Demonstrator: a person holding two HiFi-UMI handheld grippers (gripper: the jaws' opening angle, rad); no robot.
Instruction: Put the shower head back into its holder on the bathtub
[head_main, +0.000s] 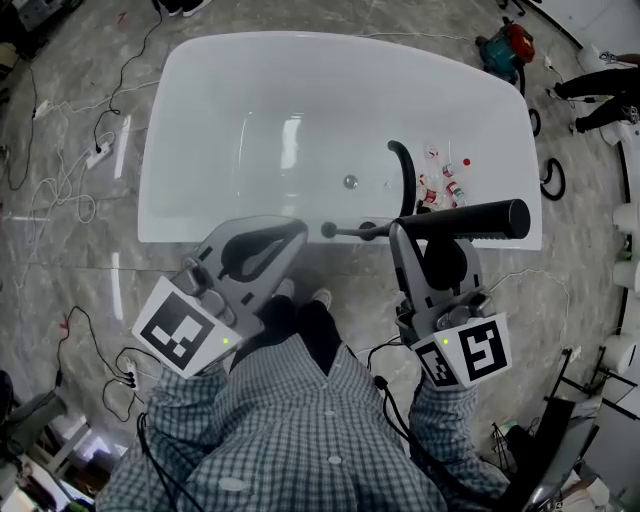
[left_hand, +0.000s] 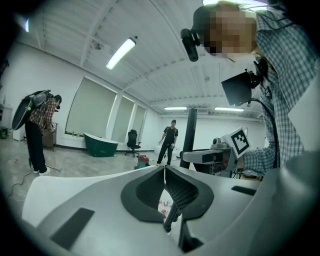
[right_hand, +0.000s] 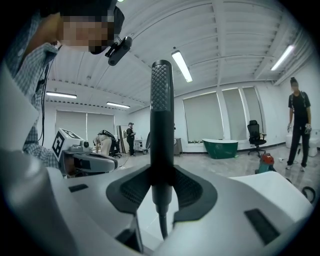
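Note:
The black stick-shaped shower head (head_main: 470, 220) lies crosswise over the near rim of the white bathtub (head_main: 200, 80), with my right gripper (head_main: 440, 232) shut on its handle. In the right gripper view the shower head (right_hand: 161, 115) stands upright between the pads, and its hose (right_hand: 163, 227) hangs below. A thin grey hose end (head_main: 345, 230) runs off to its left. A black curved fitting (head_main: 404, 165) rises from the tub's near rim just beyond it. My left gripper (head_main: 293, 233) is shut and empty, its fingertips (left_hand: 164, 168) touching, beside the near rim.
Small red-and-white bottles (head_main: 445, 185) lie inside the tub at the right. Cables (head_main: 60, 190) trail over the marble floor at the left. A red and green vacuum cleaner (head_main: 505, 45) stands beyond the tub. People (left_hand: 169, 142) stand farther off in the room.

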